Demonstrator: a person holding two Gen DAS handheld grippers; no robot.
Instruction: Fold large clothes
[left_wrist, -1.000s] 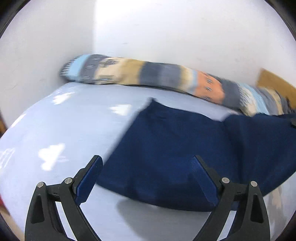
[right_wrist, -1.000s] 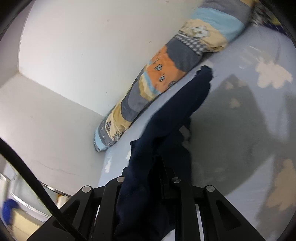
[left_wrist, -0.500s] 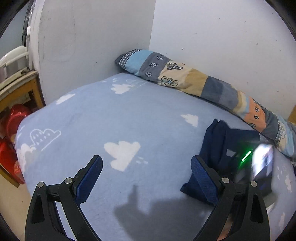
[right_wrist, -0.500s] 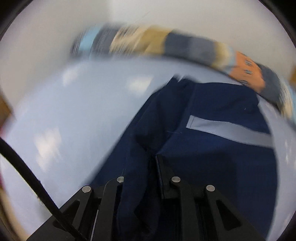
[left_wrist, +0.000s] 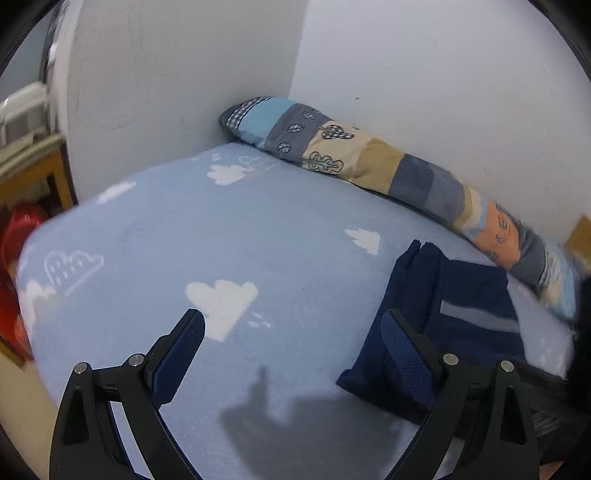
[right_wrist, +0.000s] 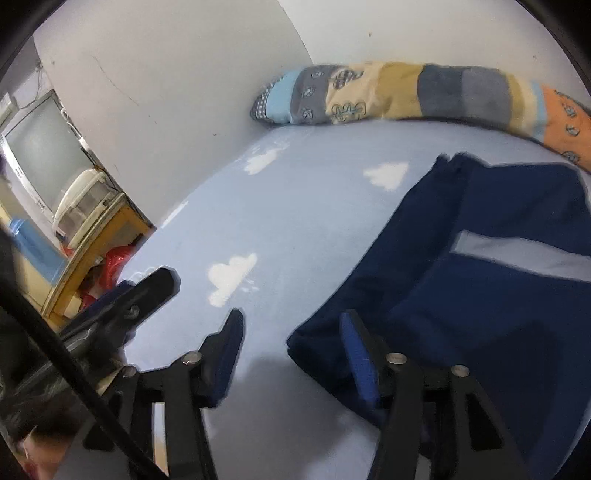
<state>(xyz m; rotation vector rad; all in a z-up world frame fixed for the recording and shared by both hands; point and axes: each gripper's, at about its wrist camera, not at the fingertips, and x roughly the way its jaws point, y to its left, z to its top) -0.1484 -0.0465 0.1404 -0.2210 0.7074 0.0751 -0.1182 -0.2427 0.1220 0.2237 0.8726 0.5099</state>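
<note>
1. The folded navy garment (right_wrist: 480, 295) lies on the bed (left_wrist: 258, 240) toward its right edge, near the patchwork bolster (left_wrist: 369, 162) along the far edge.
2. The right gripper (right_wrist: 291, 328), jaws just parted, has let go of the cloth; its right pad perhaps brushes the cloth.
3. The left gripper (left_wrist: 291, 328) gapes empty over bare sheet.

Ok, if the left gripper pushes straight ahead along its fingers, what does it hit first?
Probably bare bed: the open left gripper points down at the light blue cloud-print sheet, near a white cloud. The folded navy garment lies off to its right, though depth is unclear.
</note>
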